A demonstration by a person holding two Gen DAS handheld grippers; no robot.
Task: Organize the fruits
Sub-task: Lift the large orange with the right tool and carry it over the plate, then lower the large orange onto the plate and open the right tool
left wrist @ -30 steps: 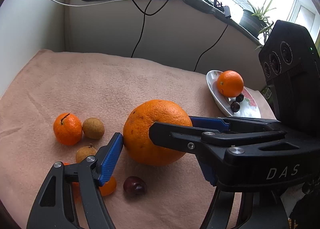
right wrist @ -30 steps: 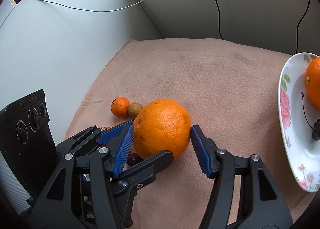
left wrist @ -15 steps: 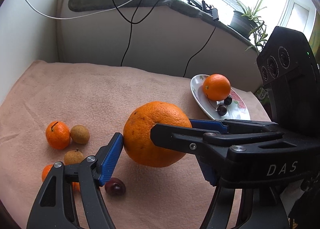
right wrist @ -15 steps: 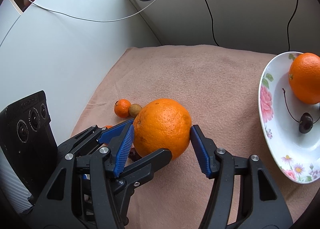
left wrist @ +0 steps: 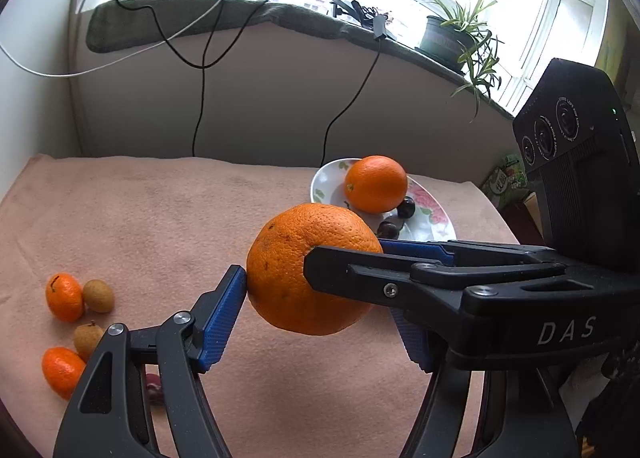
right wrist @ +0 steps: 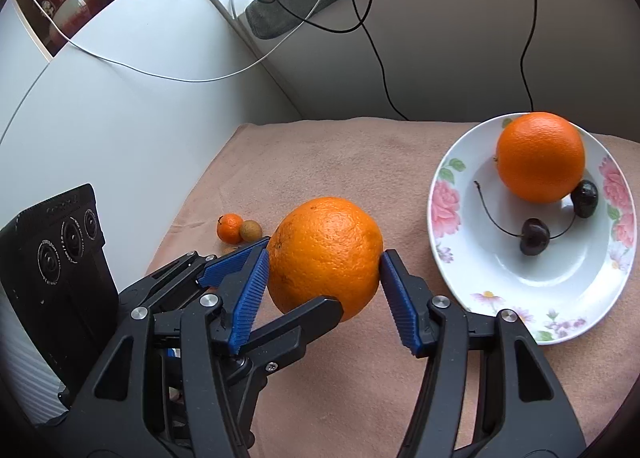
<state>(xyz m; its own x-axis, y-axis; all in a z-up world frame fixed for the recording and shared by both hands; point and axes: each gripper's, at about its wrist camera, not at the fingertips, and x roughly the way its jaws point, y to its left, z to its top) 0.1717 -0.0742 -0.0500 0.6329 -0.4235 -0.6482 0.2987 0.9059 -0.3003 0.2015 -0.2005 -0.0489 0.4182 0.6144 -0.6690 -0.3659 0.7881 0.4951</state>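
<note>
Orange fruit, large (right wrist: 325, 258): you are gripping it mid-frame between both grippers' blue pads, right gripper (right wrist: 320, 282) and left gripper (left wrist: 320, 298) each partly open, clamping it.

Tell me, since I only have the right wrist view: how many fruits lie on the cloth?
Observer: The left wrist view shows five: two mandarins, two longans, and a dark fruit half hidden behind the left gripper.
Operator: Does its near pad touch the orange?
Observer: Yes, the blue pad presses the side of the orange.
Operator: Anything on the windowsill?
Observer: A potted plant towards its right end.
</note>
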